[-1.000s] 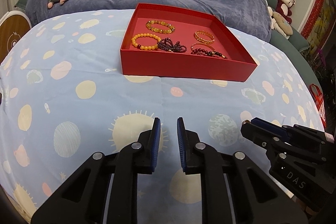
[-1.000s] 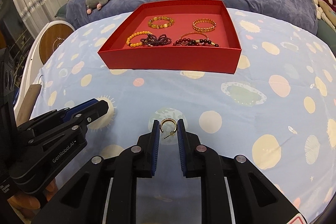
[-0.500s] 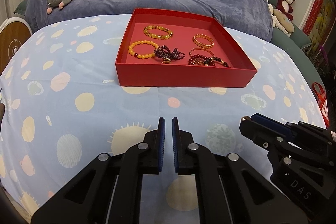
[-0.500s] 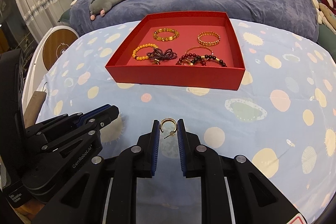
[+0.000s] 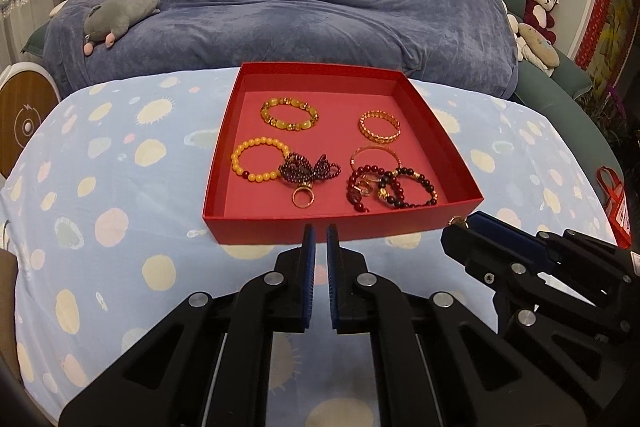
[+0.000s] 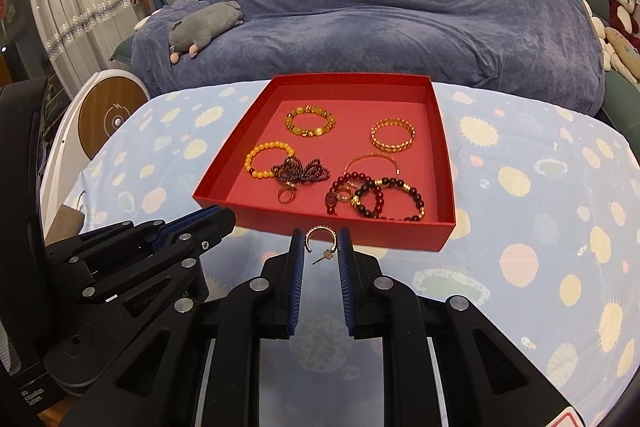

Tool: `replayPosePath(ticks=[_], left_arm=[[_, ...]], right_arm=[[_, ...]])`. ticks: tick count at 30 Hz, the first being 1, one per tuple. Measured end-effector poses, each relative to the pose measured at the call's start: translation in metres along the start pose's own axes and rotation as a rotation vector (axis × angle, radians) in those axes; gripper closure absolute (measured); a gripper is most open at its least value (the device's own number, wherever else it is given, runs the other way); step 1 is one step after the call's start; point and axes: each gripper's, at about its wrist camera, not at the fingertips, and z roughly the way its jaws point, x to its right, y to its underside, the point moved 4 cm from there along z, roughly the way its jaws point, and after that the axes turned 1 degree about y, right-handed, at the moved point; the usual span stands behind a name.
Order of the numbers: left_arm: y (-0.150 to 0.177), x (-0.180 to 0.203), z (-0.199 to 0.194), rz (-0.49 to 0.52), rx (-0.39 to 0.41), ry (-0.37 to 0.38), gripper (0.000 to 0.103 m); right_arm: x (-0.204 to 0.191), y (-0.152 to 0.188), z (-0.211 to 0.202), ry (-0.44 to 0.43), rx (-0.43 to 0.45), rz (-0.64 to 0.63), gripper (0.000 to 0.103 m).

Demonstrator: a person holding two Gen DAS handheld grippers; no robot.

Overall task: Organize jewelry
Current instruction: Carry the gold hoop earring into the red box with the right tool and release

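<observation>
A red tray [image 5: 280, 233] [image 6: 340, 235] sits on the spotted blue cloth and holds several bracelets and a gold ring [image 5: 303, 197]. My right gripper [image 6: 319, 241] is shut on a gold hoop earring [image 6: 320, 234] with a post, held just before the tray's front wall. The earring's tip shows at that gripper's end in the left wrist view [image 5: 456, 221]. My left gripper [image 5: 320, 233] is shut and empty, its tips just before the tray's front wall, left of the right gripper.
The round table under the blue cloth [image 5: 120, 187] drops off at left and right. A sofa under a purple-blue cover [image 5: 300, 7] with plush toys stands behind. A white and wooden round device [image 6: 108, 119] stands at the left.
Both grippers have risen and moved forward toward the tray, so its inside shows more. The left jaws closed from a small gap. The earring stays gripped in the right gripper.
</observation>
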Motion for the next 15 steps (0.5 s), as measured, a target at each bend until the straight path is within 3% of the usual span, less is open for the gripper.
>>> replayPosePath(ticks=[15], left_arm=[[-0.073, -0.003, 0.033, 0.025, 0.048, -0.035, 0.097]], right_arm=[[0.025, -0.074, 0.037, 0.038, 0.045, -0.001, 0.087]])
